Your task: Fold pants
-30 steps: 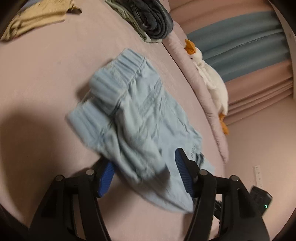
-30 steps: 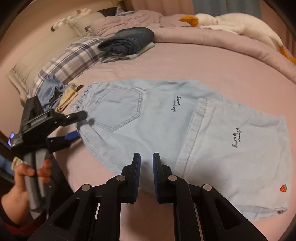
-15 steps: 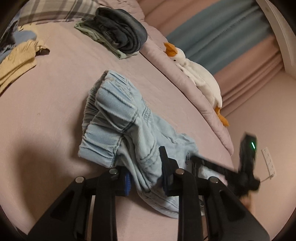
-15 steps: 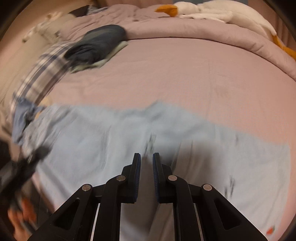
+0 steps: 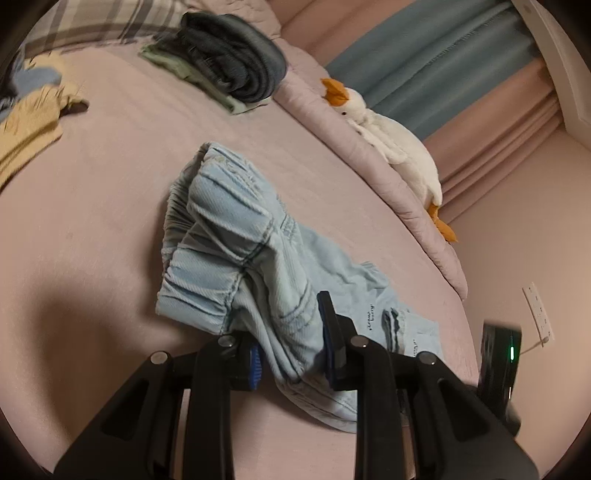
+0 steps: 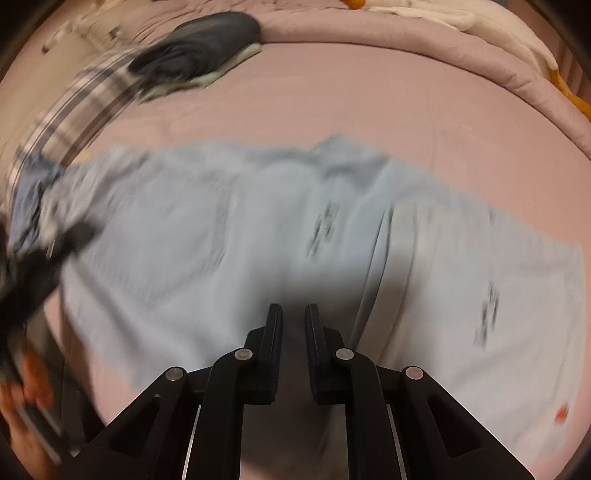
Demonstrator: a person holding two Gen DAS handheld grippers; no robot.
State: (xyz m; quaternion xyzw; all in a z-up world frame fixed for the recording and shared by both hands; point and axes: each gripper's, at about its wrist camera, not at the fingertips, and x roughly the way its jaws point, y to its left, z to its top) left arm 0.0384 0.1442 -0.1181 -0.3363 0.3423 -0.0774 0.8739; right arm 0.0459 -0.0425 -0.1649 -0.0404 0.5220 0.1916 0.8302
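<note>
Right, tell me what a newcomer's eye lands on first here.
First the light blue pants, bunched mid-bed with the left gripper clamped on the waistband end. Then the white plush goose along the duvet at the bed's far edge, and the folded dark clothes stacked near the plaid pillow.

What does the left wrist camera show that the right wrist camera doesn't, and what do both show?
Only the left wrist view shows the left gripper shut on the bunched waistband of the light blue pants, plus a yellow garment and teal curtain. Only the right wrist view shows the right gripper, nearly closed and empty, above the spread, blurred pant legs. Both show the pants, pink bed, dark folded clothes and plush duck.
</note>
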